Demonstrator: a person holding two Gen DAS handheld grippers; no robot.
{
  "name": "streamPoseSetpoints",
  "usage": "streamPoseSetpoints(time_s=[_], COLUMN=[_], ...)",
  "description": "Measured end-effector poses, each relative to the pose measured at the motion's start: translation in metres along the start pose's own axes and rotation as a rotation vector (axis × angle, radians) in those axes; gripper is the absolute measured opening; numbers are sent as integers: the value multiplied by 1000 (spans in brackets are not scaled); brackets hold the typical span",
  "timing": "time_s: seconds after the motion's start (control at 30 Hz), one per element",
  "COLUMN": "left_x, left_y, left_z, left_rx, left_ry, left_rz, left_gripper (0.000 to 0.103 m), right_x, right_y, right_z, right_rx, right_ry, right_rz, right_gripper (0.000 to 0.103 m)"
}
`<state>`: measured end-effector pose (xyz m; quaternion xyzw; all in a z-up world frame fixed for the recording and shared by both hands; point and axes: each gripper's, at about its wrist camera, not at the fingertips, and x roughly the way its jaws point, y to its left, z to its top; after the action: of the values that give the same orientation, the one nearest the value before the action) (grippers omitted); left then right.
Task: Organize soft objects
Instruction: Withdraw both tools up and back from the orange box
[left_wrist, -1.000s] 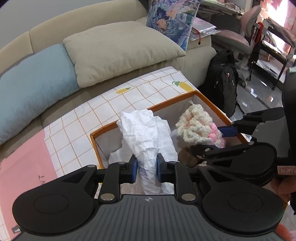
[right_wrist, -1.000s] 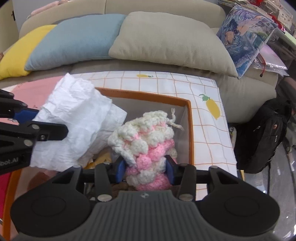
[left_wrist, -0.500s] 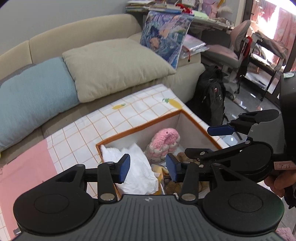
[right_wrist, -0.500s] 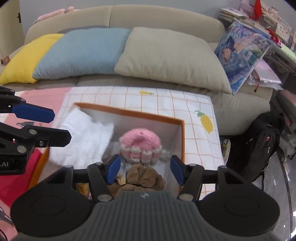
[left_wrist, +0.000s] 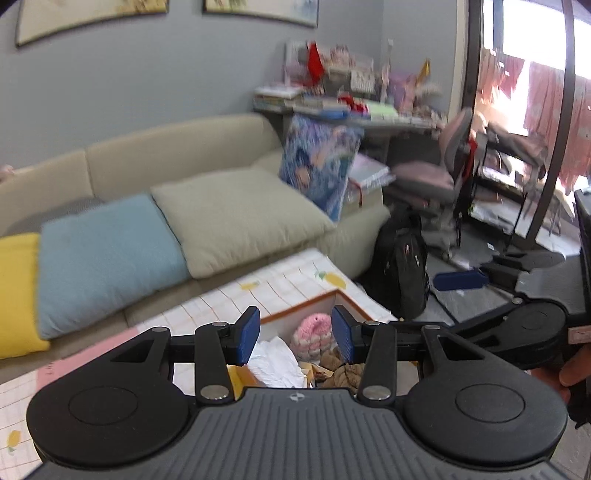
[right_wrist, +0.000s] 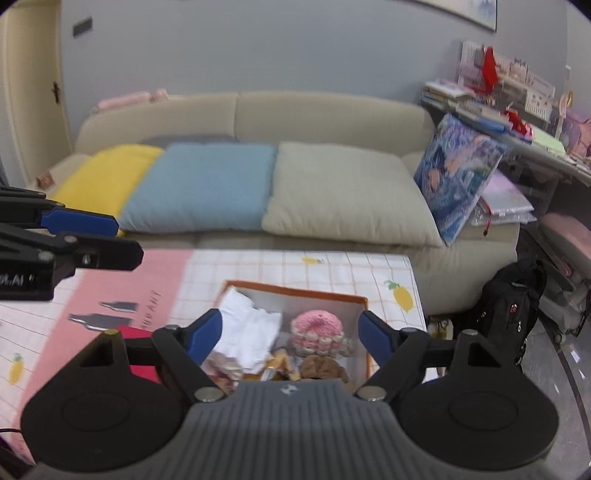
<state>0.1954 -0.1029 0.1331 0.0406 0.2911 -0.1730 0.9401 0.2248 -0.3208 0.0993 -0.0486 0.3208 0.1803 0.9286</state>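
An orange-rimmed box (right_wrist: 295, 290) sits on the checked table cloth. Inside lie a crumpled white cloth (right_wrist: 248, 334), a pink and white crocheted piece (right_wrist: 317, 329) and a brown plush item (right_wrist: 322, 366). The same box (left_wrist: 314, 300), white cloth (left_wrist: 275, 361) and crocheted piece (left_wrist: 313, 331) show in the left wrist view. My left gripper (left_wrist: 295, 334) is open and empty, high above the box. My right gripper (right_wrist: 291, 335) is open wide and empty, also above the box. The left gripper shows at the left of the right wrist view (right_wrist: 79, 220).
A beige sofa (right_wrist: 236, 122) with yellow (right_wrist: 107, 177), blue (right_wrist: 199, 184) and beige (right_wrist: 343, 192) cushions stands behind the table. A printed cushion (right_wrist: 458, 173), a black backpack (right_wrist: 511, 310), a cluttered desk and a chair are at the right. A red item (right_wrist: 142, 369) lies left of the box.
Both grippers opened and let go of the white cloth and the crocheted piece, which now lie in the box. Both grippers then rose and drew back from the box.
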Motion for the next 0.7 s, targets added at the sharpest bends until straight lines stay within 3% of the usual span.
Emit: streamPoseSetpoints(time_s=[0.23,0.33,0.47,0.6,0.7], left_x=[-71,-85,-98,-112,-114], left_y=[-10,-11,-9,1,2], left_z=[-40,-62,-89,-114,-127], left_rx=[-45,-35,-31,-134,-160], left_ry=[-91,-89,-70,-84,-113], left_rz=[-15,22,68,101,156], left_gripper=[56,56,56,75,76], right_x=[-72,-90,-95,-98,-98], right_y=[34,51,74,95,105], right_z=[-35,-58,-87,-113,-131], right_rx=[66,87,153,201,238], right_ry=[-149,-198,-167,-126,-112], right_rz=[21,-1,-29,-116,-161], right_gripper=[87,91,92,94,96])
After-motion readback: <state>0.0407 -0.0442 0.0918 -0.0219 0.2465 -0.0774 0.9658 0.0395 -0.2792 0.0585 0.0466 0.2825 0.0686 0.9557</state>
